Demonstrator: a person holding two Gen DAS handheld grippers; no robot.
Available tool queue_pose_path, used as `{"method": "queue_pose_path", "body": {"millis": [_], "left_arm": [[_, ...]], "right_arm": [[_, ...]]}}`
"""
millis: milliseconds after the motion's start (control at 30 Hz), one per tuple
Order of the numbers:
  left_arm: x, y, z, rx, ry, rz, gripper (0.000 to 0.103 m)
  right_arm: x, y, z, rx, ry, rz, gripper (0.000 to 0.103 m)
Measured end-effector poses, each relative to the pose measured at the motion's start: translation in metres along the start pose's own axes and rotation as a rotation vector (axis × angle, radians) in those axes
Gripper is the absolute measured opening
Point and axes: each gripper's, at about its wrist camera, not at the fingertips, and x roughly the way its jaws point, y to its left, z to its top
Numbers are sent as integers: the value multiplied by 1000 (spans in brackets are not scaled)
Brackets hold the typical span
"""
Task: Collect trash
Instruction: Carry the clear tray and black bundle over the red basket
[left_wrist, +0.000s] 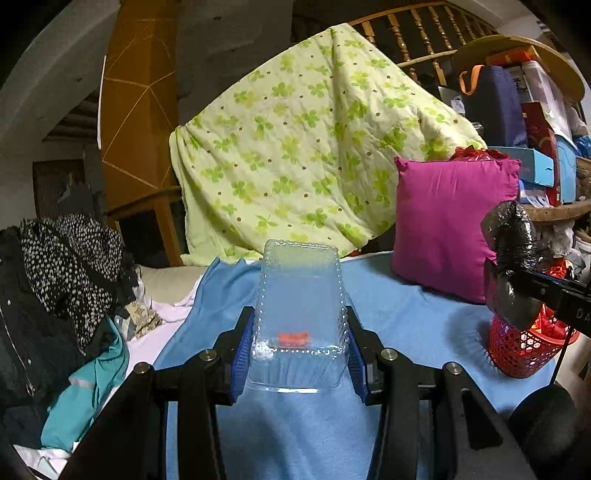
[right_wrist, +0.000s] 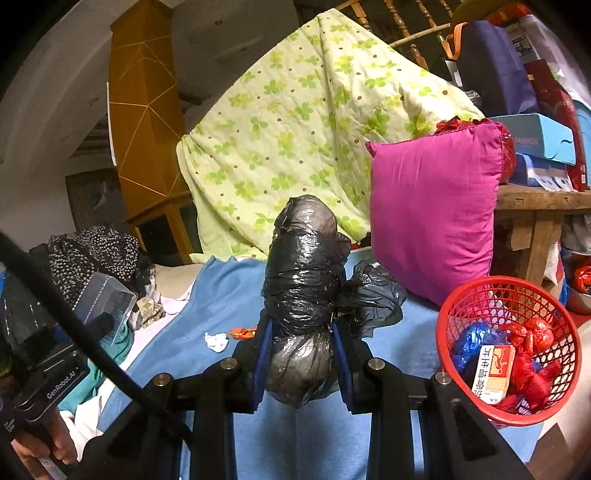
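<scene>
blue-padded fingers of the left gripper (left_wrist: 298, 354) pinch a clear ridged plastic clamshell container (left_wrist: 300, 306) by its two sides, holding it upright above the light blue blanket (left_wrist: 303, 435); a small orange label shows through its wall near the bottom; the right gripper (right_wrist: 300, 354) clamps a lumpy black plastic bag bundle (right_wrist: 301, 291) around its narrow middle, the bundle standing up between the jaws with a loose dark flap hanging off to the right; on the blanket just left of that gripper lie a crumpled white tissue (right_wrist: 217, 341) and a small orange wrapper (right_wrist: 242, 332), close together but apart; to the right, at the blanket's edge, stands a red plastic mesh basket (right_wrist: 461, 295) holding red and blue crumpled bags and a white-and-orange carton; behind the basket a magenta square cushion (right_wrist: 432, 218) leans upright, and a pale green clover-print quilt (right_wrist: 295, 125) drapes over a wooden railing further back; a heap of dark and spotted clothes (left_wrist: 62, 280) lies at the left.
</scene>
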Motion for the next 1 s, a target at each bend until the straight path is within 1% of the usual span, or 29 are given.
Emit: {"method": "queue_pose_path", "body": {"millis": [200, 533, 700, 1000], "left_arm": [[-4, -13, 8, 20, -11, -8, 47], [0, -33, 12, 35, 3, -38, 47], [2, -44, 13, 43, 9, -51, 47], [3, -64, 15, 65, 17, -76, 47]], "right_arm": [[-10, -9, 2, 17, -21, 10, 33], [-19, -31, 4, 68, -36, 23, 33], [-23, -35, 3, 76, -43, 21, 33], [-34, -56, 5, 117, -63, 8, 33]]}}
